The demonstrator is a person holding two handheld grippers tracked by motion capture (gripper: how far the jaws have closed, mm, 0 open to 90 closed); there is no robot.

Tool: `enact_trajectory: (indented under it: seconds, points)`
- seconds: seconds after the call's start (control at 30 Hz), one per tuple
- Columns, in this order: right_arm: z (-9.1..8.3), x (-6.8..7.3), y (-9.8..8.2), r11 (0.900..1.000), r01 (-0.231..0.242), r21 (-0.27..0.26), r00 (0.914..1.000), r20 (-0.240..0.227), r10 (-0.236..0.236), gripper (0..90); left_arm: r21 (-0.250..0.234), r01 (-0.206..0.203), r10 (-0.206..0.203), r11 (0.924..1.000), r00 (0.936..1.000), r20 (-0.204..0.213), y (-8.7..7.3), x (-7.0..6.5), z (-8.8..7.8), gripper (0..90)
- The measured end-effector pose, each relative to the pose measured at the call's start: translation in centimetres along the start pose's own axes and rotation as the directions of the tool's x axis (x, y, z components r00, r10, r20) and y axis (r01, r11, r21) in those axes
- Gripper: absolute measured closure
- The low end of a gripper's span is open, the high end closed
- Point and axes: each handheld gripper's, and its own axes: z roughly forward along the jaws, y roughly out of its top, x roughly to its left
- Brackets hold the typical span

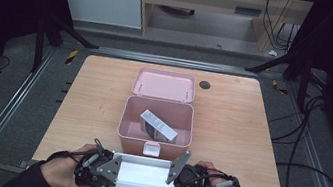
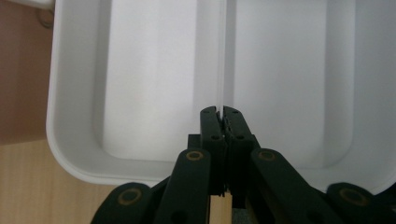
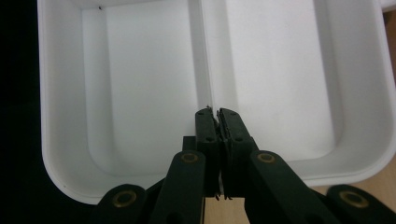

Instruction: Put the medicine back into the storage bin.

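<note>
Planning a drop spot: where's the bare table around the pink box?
Bare wood lies left and right of the open pink plastic box, out to the wooden table edges. The near edge is crowded: white divided tray, left gripper, right gripper.

Lab: aluminium rig rails (image 1: 17, 95), trailing cables (image 1: 299, 140).
</note>
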Motion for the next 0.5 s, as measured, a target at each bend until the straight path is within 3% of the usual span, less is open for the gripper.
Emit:
enact_trajectory:
  seconds: [0.23, 0.5]
  points:
    - [-3.4, -1.4, 1.4, 0.999, 0.016, -0.036, 0.9992, 0.037, -0.015, 87.2, -0.01, -0.009, 0.009, 0.9999, 0.9989, -0.046, 0.9, 1.6, -3.1, 88.7]
    - [-5.8, -5.1, 2.6, 0.998, 0.027, -0.053, 0.9972, 0.071, -0.023, 87.1, -0.012, -0.025, 0.024, 0.9996, 0.998, -0.059, 1.8, 5.9, -5.1, 89.0]
